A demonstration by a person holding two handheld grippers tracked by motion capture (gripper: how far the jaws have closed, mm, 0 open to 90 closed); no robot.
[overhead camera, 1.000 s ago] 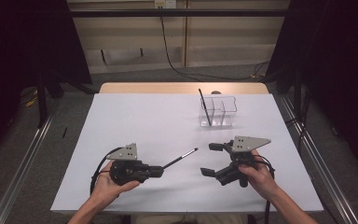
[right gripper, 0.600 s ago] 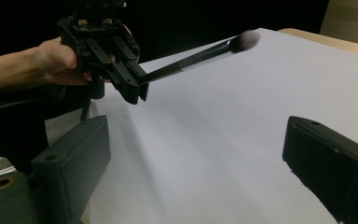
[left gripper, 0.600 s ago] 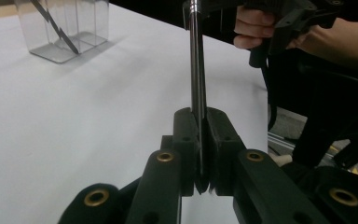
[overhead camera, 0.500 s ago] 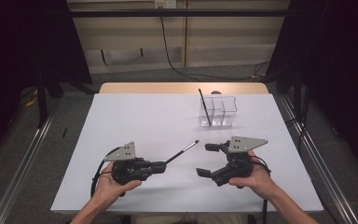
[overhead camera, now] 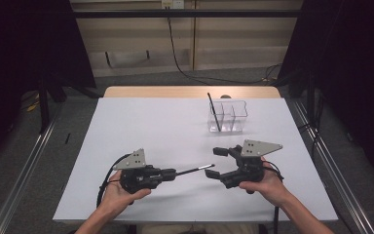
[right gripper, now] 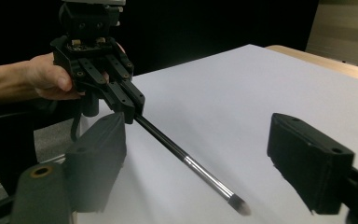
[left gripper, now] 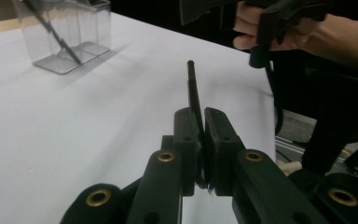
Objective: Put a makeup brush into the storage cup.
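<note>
High view: the left gripper (overhead camera: 168, 174) has its fingers clamped on the pen (overhead camera: 195, 170), which lies nearly level over the desk (overhead camera: 141, 126), its long axis running right toward the right gripper (overhead camera: 216, 163), whose fingers stand wide apart.

Left gripper view: the pen points straight ahead, away from the fingers (left gripper: 189, 135).

Right gripper view: its silver tip lies between the open fingers (right gripper: 307, 163) (blurred). I'd centre the shaft before closing, keeping it level.

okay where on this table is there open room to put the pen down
The white table is bare across its whole left and far-left side, and between the left gripper and the clear organizer. It is tight only between the pen tip and the right gripper.
</note>
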